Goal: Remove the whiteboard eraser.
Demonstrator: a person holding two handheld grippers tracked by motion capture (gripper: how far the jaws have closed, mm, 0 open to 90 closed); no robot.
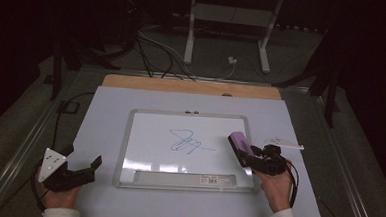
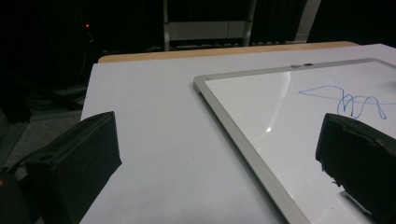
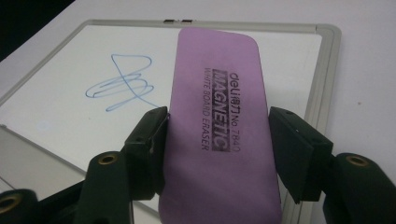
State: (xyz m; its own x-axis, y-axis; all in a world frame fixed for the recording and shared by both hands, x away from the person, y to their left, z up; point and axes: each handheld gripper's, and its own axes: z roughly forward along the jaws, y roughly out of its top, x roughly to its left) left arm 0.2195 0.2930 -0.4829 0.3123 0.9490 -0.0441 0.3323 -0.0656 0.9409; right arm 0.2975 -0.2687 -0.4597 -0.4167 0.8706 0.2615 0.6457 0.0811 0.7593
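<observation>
A white board [image 1: 144,136] with a silver frame lies flat in the middle of the table, a blue scribble [image 1: 189,141] at its centre. My right gripper [image 1: 248,154] is over the board's right edge, shut on a purple magnetic eraser [image 1: 239,142]. In the right gripper view the eraser [image 3: 217,84] stands between both jaws of this gripper [image 3: 217,126], its printed face up, with the scribble [image 3: 123,81] beyond on the left. My left gripper [image 1: 83,157] rests open on the table left of the board. Its view [image 2: 217,135] shows wide-apart jaws, the board's corner [image 2: 261,102] and the scribble [image 2: 348,100].
A white marker [image 1: 284,142] lies on the table just right of the board. A grey tray [image 1: 185,178] with a barcode label runs along the board's near edge. A wooden strip [image 1: 182,85] edges the table's far side; cables and a stand's legs [image 1: 264,47] lie beyond.
</observation>
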